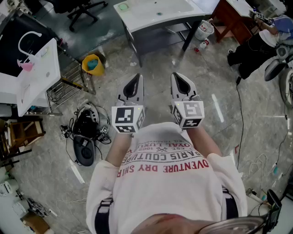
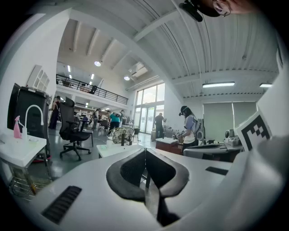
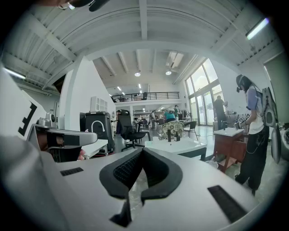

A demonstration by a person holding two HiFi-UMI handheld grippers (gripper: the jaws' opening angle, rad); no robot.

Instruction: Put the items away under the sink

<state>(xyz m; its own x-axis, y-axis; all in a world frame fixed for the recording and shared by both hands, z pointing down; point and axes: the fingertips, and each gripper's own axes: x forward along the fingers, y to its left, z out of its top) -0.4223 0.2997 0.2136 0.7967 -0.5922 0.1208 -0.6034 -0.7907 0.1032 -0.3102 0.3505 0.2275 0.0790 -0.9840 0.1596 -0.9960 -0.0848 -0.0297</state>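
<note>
My left gripper and right gripper are held side by side in front of the person's chest, pointing forward over the floor. Both are shut, tips together, with nothing between them. In the left gripper view the left gripper faces the room. The right gripper does the same in its own view. The white sink unit with a curved white faucet and a pink bottle stands far left, well away from both grippers. A wire rack sits under it.
A yellow bucket stands beside the rack. Black gear and cables lie on the floor at left. A white table stands ahead, an office chair behind it. A person in black is at the far right.
</note>
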